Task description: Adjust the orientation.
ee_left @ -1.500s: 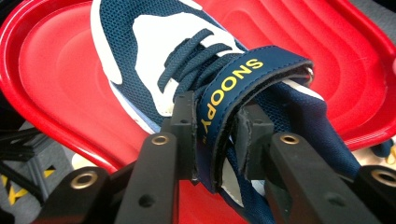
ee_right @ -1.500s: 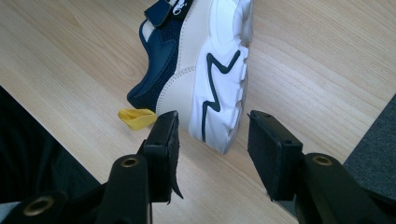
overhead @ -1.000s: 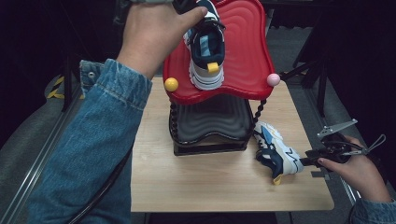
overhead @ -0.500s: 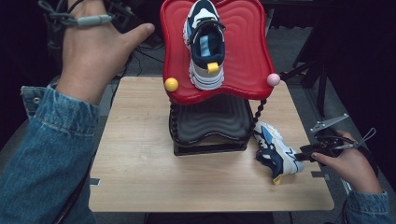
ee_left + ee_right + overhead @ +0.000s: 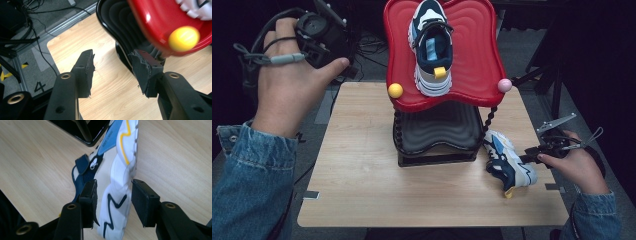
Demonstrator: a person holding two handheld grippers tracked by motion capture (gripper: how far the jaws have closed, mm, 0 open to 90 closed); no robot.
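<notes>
A navy, white and blue shoe (image 5: 432,50) sits on the red wavy tray (image 5: 472,65) atop a black stand (image 5: 437,130). Its twin, the second shoe (image 5: 504,160) (image 5: 117,170), lies on its side on the wooden table (image 5: 362,175) right of the stand. My right gripper (image 5: 526,156) (image 5: 112,195) straddles that shoe. Its jaws have just been closing and stand right at the upper and the sole, with a thin gap at the sole side. My left gripper (image 5: 324,30) (image 5: 112,70) is open and empty, hovering off the table's far left corner beside the stand.
A yellow ball (image 5: 395,90) (image 5: 183,38) and a pink ball (image 5: 504,85) cap the tray's front corners. Cables and a dark frame lie on the floor beyond the table's far left. Bare tabletop spreads left and in front of the stand.
My left hand has swung from above the red tray out to the left and lower, leaving the first shoe on the tray. The right hand has edged closer onto the second shoe.
</notes>
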